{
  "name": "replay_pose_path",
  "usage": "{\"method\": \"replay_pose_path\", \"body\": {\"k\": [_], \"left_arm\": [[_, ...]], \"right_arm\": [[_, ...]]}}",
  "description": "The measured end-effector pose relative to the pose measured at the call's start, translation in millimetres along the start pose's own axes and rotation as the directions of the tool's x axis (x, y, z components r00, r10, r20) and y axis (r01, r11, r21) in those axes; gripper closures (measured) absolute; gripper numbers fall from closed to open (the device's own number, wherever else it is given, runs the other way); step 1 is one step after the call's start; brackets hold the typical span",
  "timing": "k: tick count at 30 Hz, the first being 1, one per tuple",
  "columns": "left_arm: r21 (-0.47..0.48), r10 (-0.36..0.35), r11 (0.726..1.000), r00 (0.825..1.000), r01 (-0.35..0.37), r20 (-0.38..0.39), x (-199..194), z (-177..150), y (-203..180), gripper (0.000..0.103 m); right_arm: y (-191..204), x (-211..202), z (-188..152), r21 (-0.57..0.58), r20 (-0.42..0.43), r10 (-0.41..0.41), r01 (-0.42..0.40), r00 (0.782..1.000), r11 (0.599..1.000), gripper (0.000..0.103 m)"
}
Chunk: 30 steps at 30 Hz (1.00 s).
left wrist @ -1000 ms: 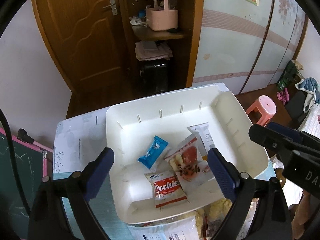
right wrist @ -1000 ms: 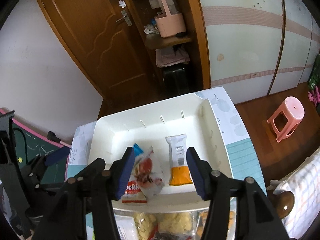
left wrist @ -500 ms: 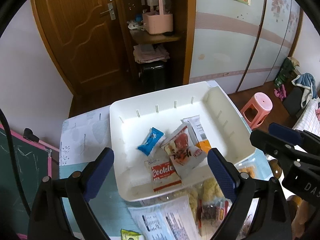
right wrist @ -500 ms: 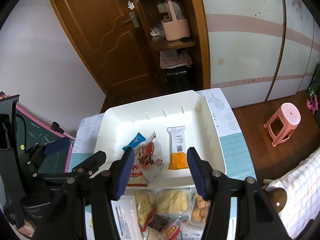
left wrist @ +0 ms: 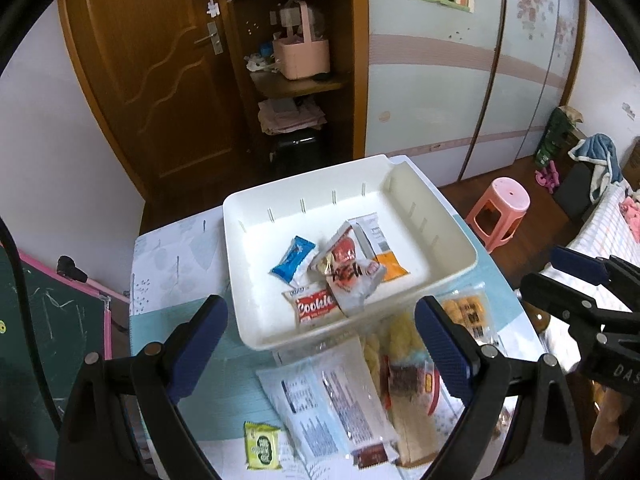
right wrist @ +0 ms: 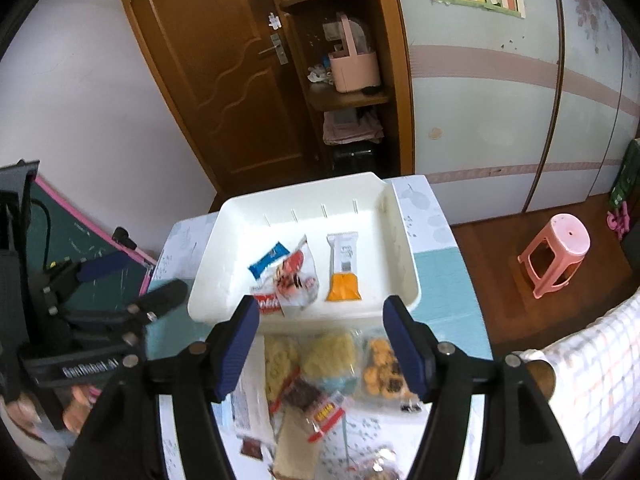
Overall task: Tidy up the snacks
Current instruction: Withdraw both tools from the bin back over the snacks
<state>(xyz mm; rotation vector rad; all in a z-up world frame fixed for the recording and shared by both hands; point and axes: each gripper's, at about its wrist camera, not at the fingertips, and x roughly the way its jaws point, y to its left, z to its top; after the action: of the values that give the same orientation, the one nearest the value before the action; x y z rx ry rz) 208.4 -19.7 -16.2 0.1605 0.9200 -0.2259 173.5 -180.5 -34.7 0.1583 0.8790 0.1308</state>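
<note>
Inside white tray (left wrist: 448, 236) at far end of table (left wrist: 176, 248): blue packet (left wrist: 293, 258), red-and-white pouch (left wrist: 347, 270) atop Cookies packet (left wrist: 316, 304), orange-and-white bar (left wrist: 380, 246) to its right. Loose snack bags (right wrist: 320, 364) lay on table just before tray's near wall; small green packet (left wrist: 262, 446) apart at left. Left gripper (left wrist: 320, 344) hovered above pile, jaws wide apart, nothing between them. Right gripper (right wrist: 320, 344) hovered likewise, jaws opening, nothing gripped. Pink stool (right wrist: 556, 254) stood on floor well right of table.
</note>
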Motion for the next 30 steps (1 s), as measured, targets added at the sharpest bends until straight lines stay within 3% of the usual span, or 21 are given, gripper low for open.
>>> {"method": "replay_pose_path", "body": {"k": [12, 23, 30], "left_arm": [[0.008, 0.0, 1.0, 1.0, 0.0, 0.014, -27, -79, 21, 0.008], [-0.054, 0.024, 0.998, 0.986, -0.033, -0.167, 44, -172, 49, 0.008], [-0.123, -0.001, 0.992, 0.966, -0.032, -0.257, 85, -204, 71, 0.008]], "right_arm": [[-17, -16, -85, -0.075, -0.043, -0.071, 0.068, 0.997, 0.995, 0.037], [-25, 30, -177, -0.152, -0.204, -0.125, 0.095, 0.971, 0.984, 0.037], [-36, 53, -205, -0.137, -0.266, -0.158, 0.125, 0.951, 0.983, 0.037]]}}
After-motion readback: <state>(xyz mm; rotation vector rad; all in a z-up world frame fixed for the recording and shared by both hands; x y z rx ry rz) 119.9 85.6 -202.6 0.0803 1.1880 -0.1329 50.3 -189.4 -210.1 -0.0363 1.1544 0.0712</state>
